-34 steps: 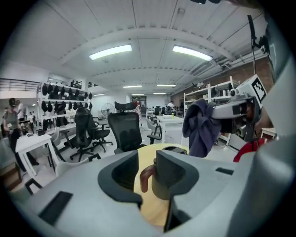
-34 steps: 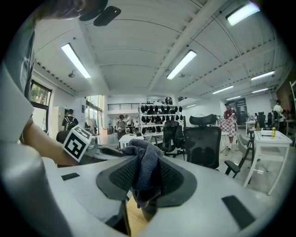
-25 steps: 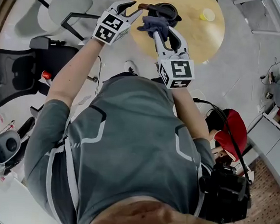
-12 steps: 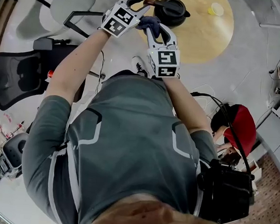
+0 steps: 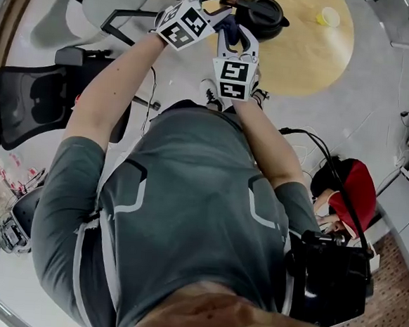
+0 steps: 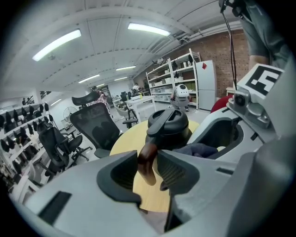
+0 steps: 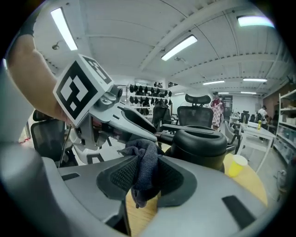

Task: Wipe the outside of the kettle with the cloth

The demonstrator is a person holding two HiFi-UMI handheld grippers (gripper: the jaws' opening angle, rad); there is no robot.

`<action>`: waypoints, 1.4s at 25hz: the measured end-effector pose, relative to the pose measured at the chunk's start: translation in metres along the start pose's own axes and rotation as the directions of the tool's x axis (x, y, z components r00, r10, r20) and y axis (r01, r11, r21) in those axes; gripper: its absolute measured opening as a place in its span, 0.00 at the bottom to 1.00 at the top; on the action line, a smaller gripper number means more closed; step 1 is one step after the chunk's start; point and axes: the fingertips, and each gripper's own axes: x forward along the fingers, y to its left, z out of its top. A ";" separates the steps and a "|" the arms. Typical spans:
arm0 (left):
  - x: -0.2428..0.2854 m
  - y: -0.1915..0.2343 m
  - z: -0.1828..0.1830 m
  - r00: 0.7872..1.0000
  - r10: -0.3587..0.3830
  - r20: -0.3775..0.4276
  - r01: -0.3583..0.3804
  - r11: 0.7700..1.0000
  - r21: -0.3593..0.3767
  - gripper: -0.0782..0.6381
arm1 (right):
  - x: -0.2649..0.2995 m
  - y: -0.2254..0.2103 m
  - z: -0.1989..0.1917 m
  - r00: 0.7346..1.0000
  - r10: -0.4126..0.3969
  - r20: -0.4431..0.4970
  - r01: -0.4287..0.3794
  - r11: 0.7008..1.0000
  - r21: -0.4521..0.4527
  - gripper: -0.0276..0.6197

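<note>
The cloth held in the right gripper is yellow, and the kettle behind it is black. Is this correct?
Not quite. The cloth held in the right gripper is dark blue, not yellow; the right gripper view shows this clearly. The kettle behind it is black, as you say.

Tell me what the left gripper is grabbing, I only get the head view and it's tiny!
Observer: Left gripper view: the left gripper has the brown handle of the kettle between its jaws, touching both sides; its jaws have just opened slightly.
Operator: And the blue thing in the other one?
Observer: Right gripper view: the right gripper pinches a dark blue cloth; its end hangs below the jaws.
</note>
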 end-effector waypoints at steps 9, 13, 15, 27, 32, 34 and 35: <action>0.002 0.000 -0.001 0.999 0.015 -0.038 -0.015 1.000 -0.004 0.30 | 0.006 -0.003 -0.003 0.998 -0.057 -0.004 0.057 0.998 -0.038 0.25; 0.002 -0.001 -0.002 0.999 0.022 -0.048 -0.023 1.000 -0.001 0.30 | 0.001 -0.006 -0.004 0.999 -0.048 0.004 0.048 0.998 -0.041 0.25; 0.002 0.000 -0.002 0.998 0.030 -0.048 -0.030 1.000 -0.004 0.30 | -0.002 -0.007 -0.004 0.999 -0.038 0.008 0.038 0.998 -0.043 0.25; 0.003 0.003 -0.003 0.996 0.076 -0.054 -0.078 0.996 -0.044 0.30 | -0.026 -0.020 -0.014 0.999 0.044 0.021 -0.043 0.998 -0.034 0.25; 0.003 0.003 -0.002 0.994 0.094 -0.053 -0.098 0.993 -0.070 0.31 | -0.037 -0.032 -0.022 0.998 0.058 -0.002 -0.058 0.997 -0.043 0.25; 0.003 0.002 -0.001 0.993 0.100 -0.056 -0.104 0.992 -0.074 0.31 | -0.042 -0.036 -0.023 0.997 0.073 0.003 -0.073 0.996 -0.045 0.25; 0.002 0.002 -0.001 0.993 0.103 -0.057 -0.107 0.992 -0.073 0.31 | -0.043 -0.038 -0.023 0.997 0.082 0.006 -0.081 0.996 -0.046 0.25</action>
